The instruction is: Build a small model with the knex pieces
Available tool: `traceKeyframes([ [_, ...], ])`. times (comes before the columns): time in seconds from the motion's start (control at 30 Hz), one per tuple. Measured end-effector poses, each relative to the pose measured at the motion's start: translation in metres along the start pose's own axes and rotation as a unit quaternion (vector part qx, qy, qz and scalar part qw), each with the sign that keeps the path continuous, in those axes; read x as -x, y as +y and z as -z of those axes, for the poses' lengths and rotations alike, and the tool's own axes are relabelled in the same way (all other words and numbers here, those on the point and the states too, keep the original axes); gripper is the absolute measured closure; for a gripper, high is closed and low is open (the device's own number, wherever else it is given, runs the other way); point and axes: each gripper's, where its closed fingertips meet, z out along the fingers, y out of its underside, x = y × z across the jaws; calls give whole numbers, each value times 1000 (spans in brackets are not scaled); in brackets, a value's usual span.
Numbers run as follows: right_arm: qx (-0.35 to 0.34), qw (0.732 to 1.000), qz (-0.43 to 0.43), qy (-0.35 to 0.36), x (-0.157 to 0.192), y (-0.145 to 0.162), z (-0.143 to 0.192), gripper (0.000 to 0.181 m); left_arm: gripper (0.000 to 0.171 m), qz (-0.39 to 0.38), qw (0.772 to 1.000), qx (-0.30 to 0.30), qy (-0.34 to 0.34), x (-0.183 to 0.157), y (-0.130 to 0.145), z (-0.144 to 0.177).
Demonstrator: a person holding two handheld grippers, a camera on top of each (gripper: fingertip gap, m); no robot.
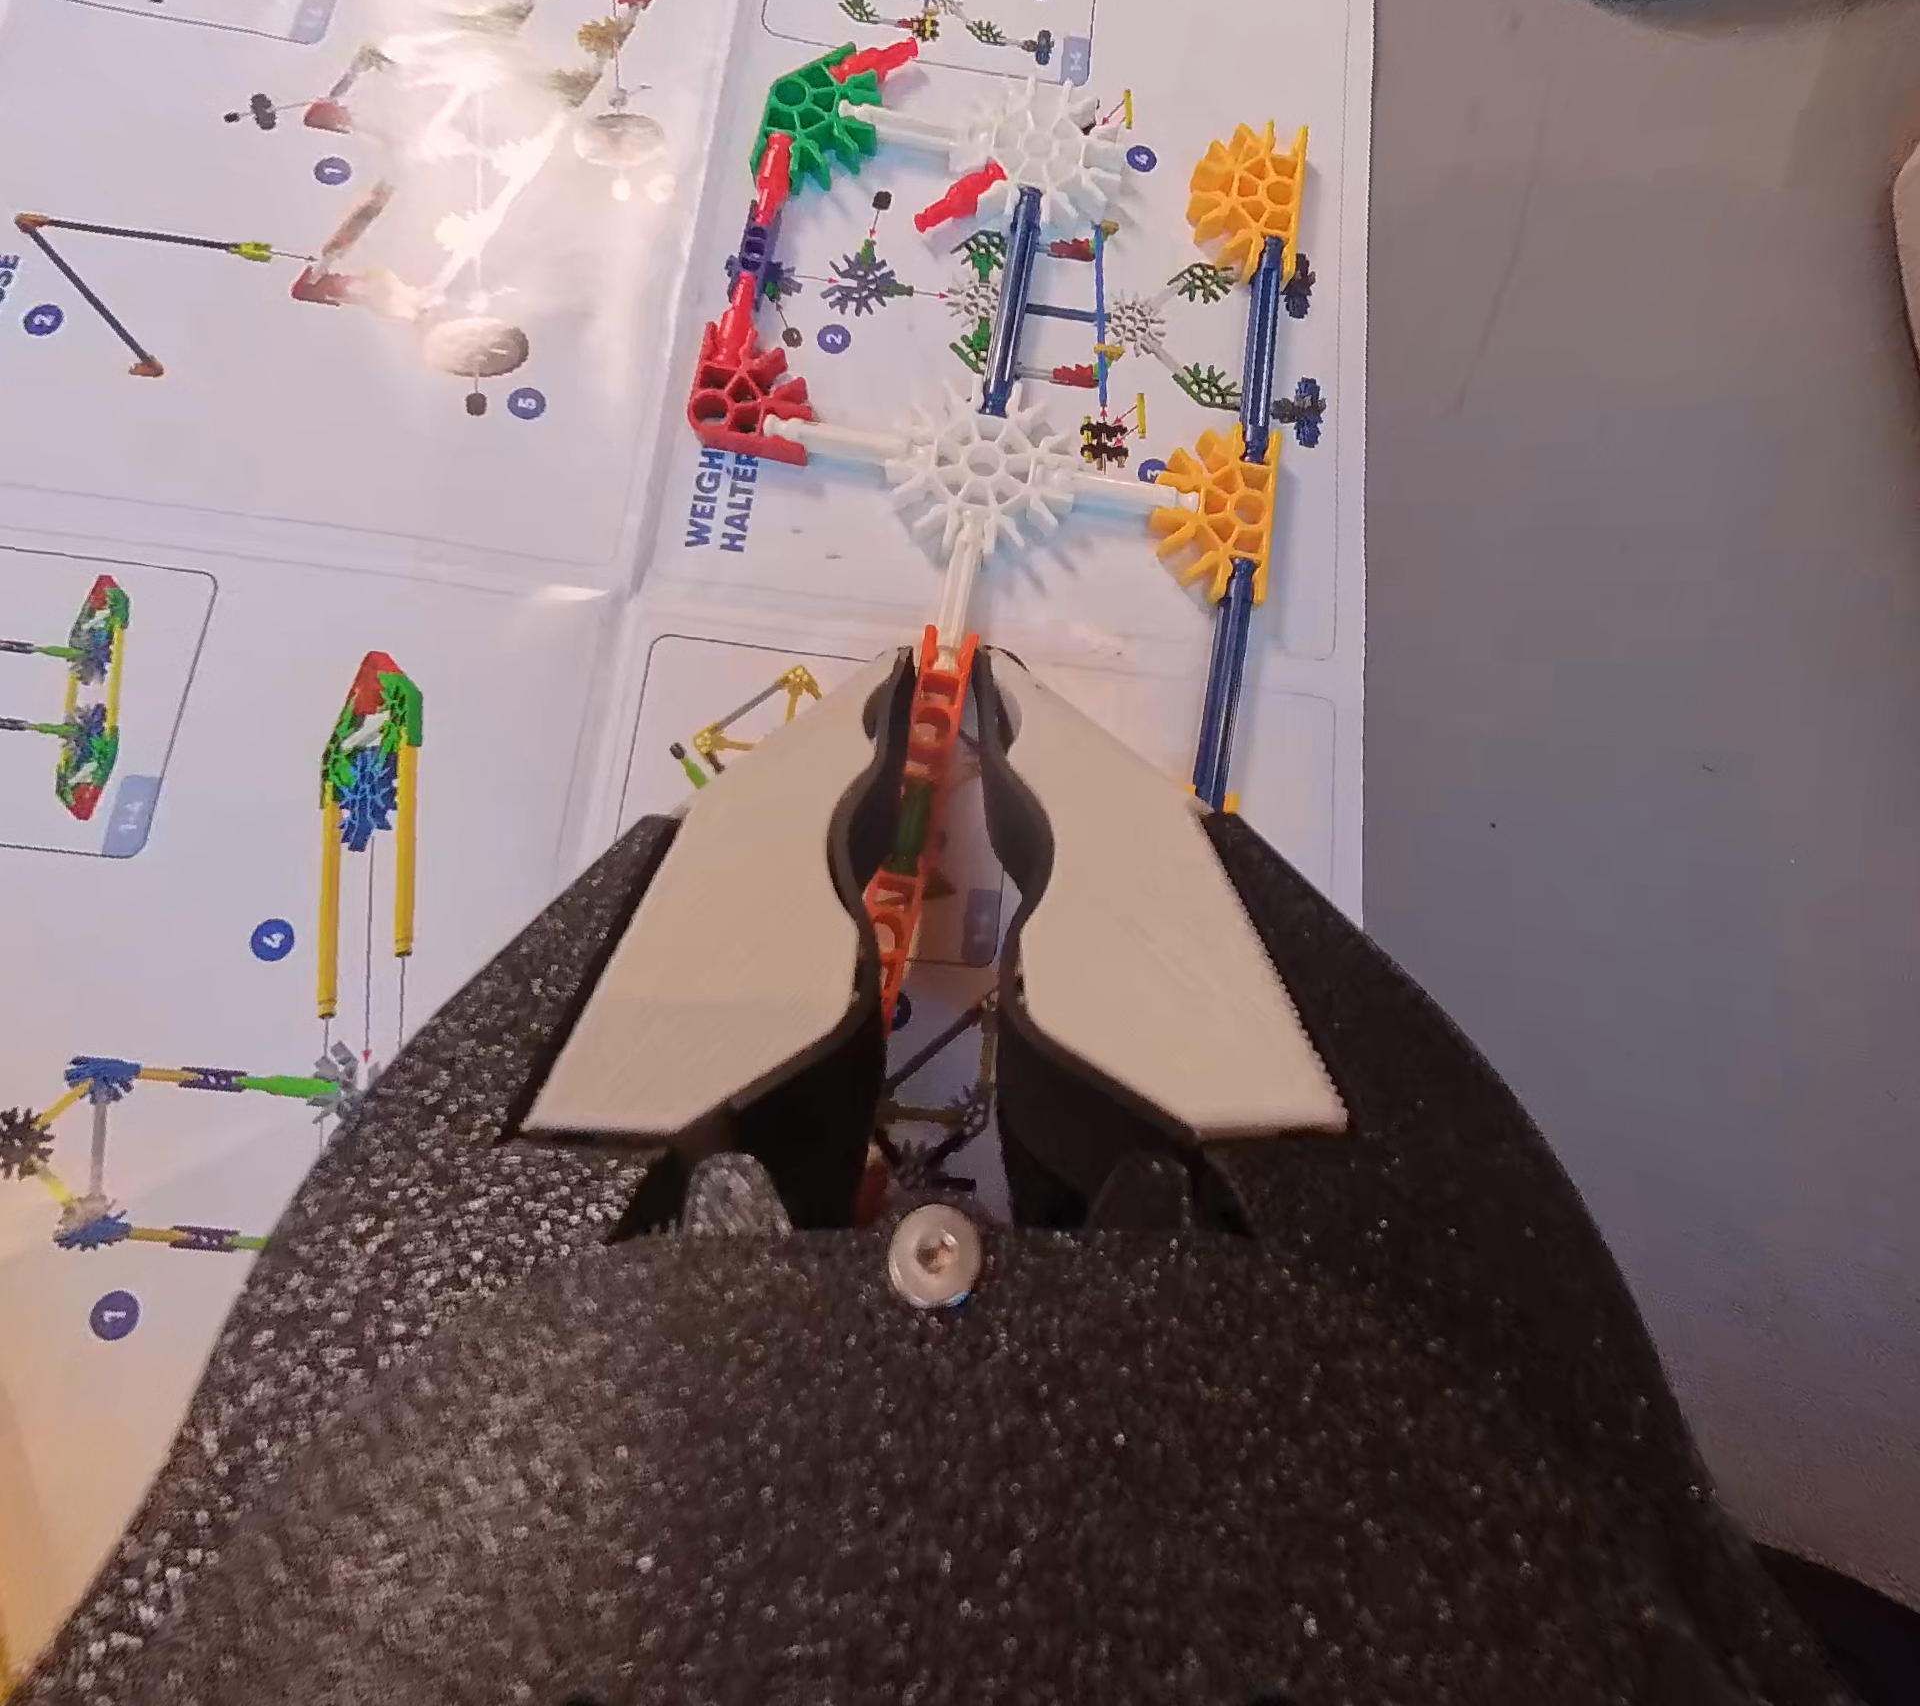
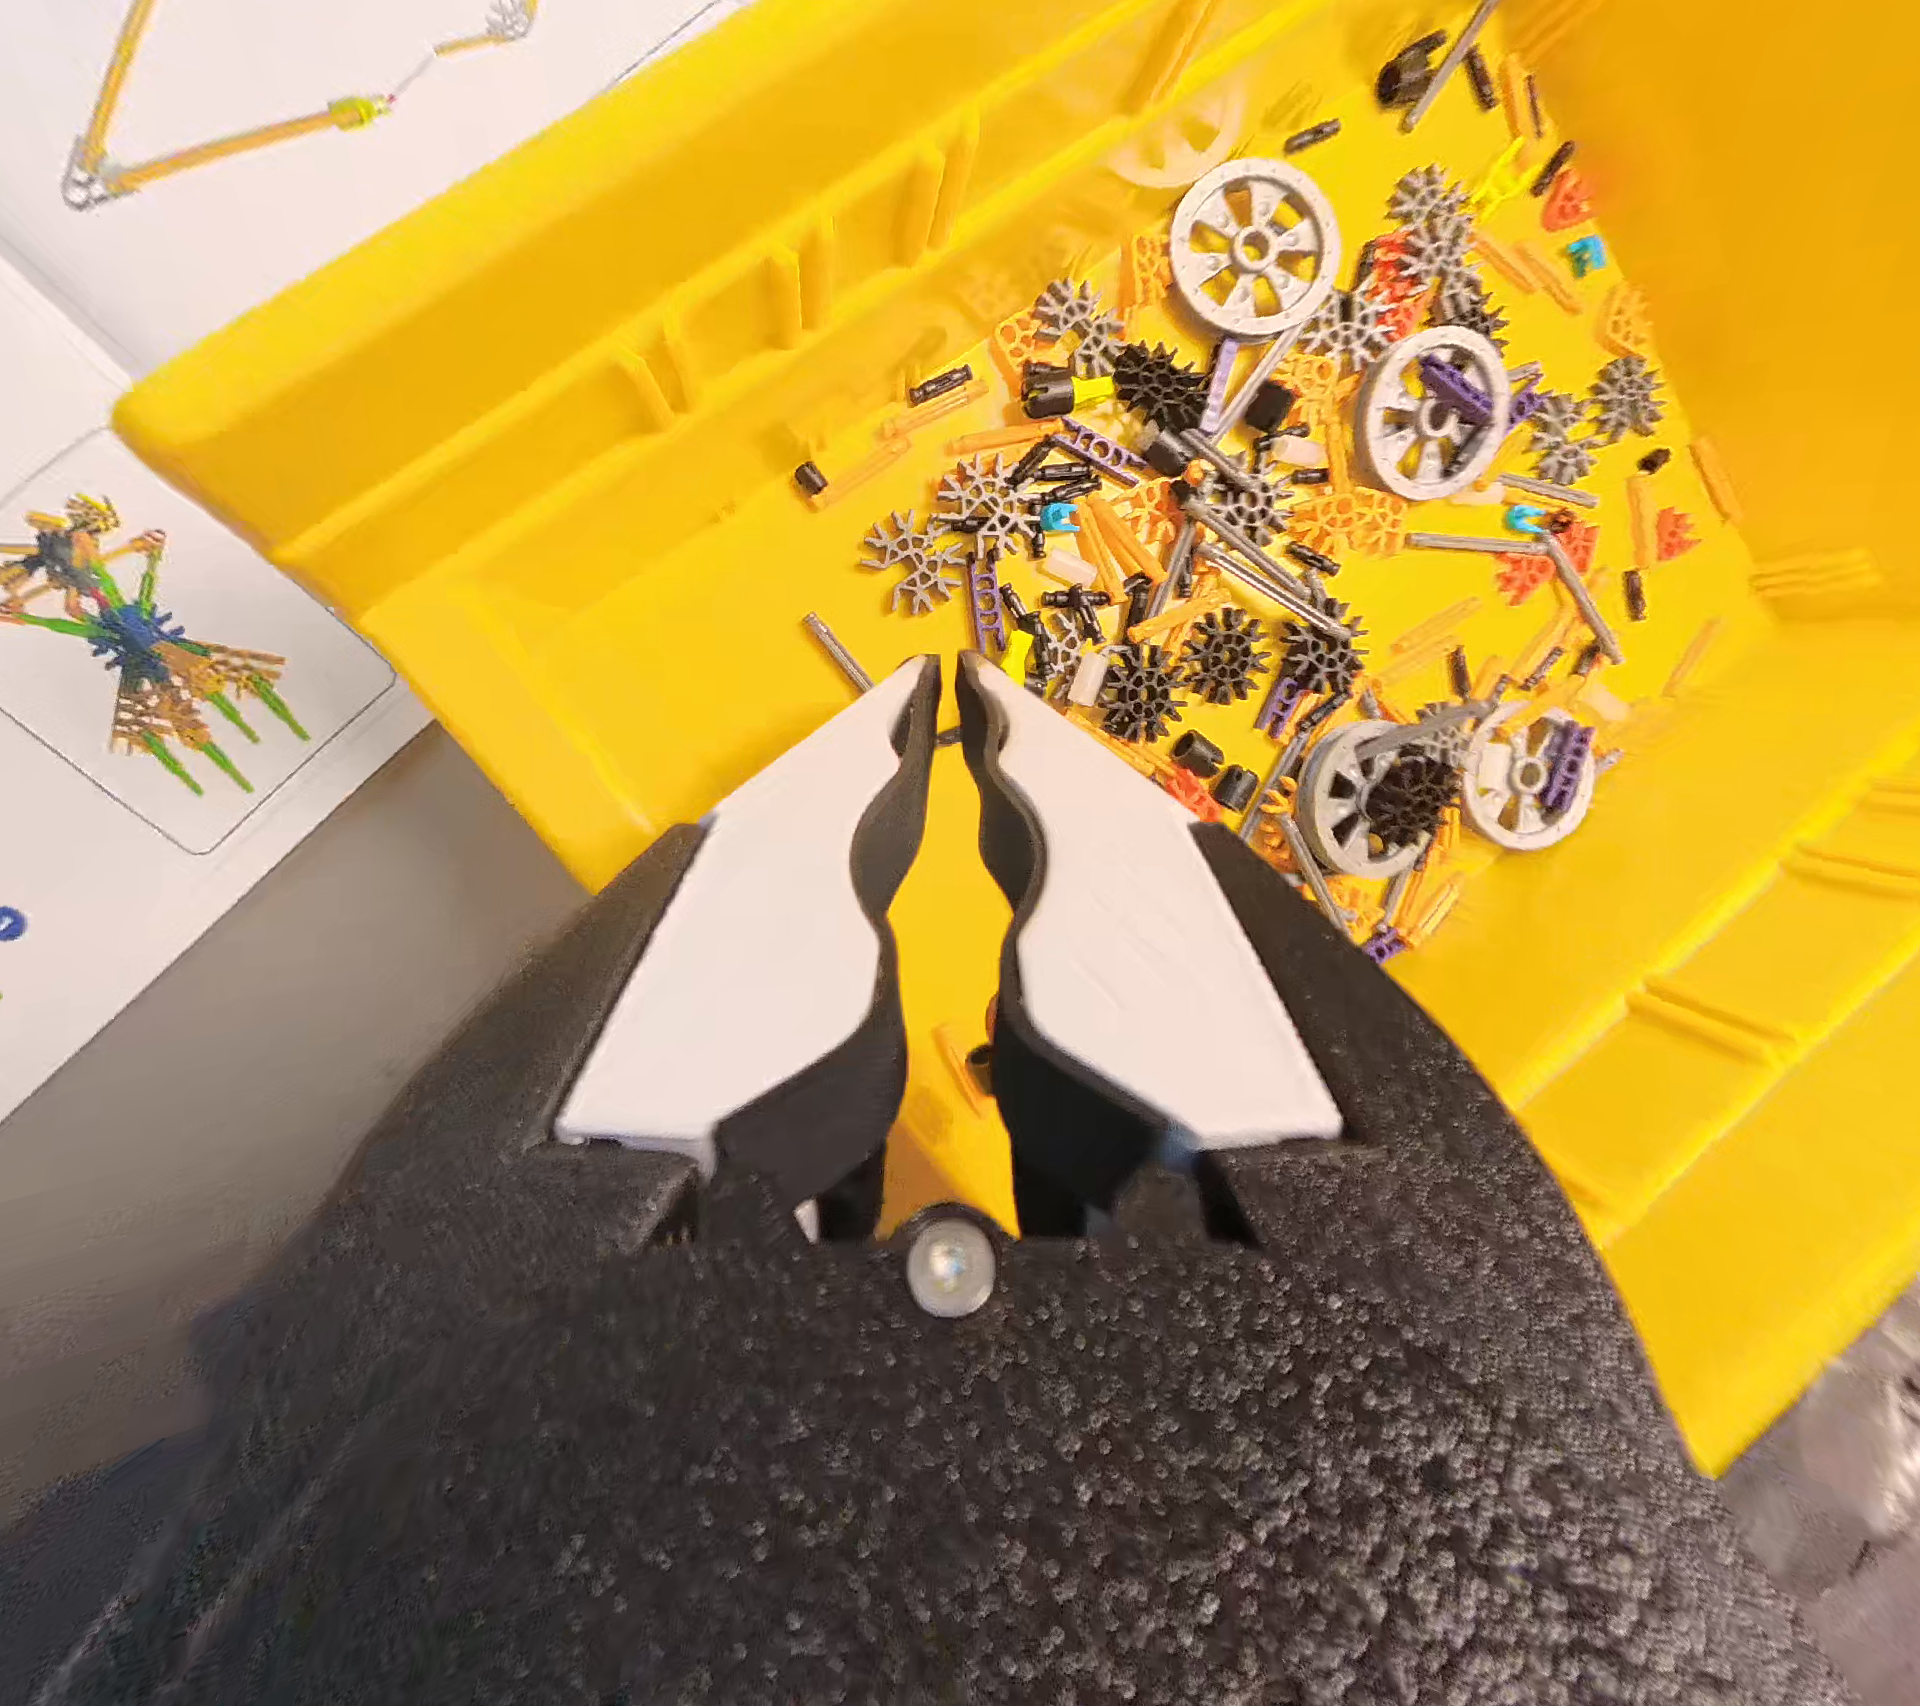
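While my left fingers (image 1: 940, 669) clamp an orange connector (image 1: 923, 757) steadying the toy frame (image 1: 982, 467), my right fingers (image 2: 945, 680) hover nearly closed, empty, over the yellow bin (image 2: 644, 285).

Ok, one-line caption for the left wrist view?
Left gripper shut on orange connector of toy frame lying on instruction sheet.

Printed words and circled numerals on instruction sheet (image 1: 416, 461)

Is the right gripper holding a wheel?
No, the right gripper is nearly shut on nothing above the yellow bin, and the grey wheels lie loose inside.
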Motion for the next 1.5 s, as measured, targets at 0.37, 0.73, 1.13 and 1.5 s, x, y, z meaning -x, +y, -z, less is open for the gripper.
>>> traceKeyframes([
  [0.37,38,998,7,-48,-8,8,-28,175,162,26,999,-13,-13,0,-1,0],
  [0.73,58,995,29,-72,-21,2,-31,173,163,26,999,-17,-10,0,-2,0],
  [1.13,48,994,45,-85,-18,-4,-34,175,163,36,999,-27,0,-1,-3,1],
  [1.5,-123,988,65,-66,32,-82,57,175,163,28,999,-24,-3,-3,-2,1],
])
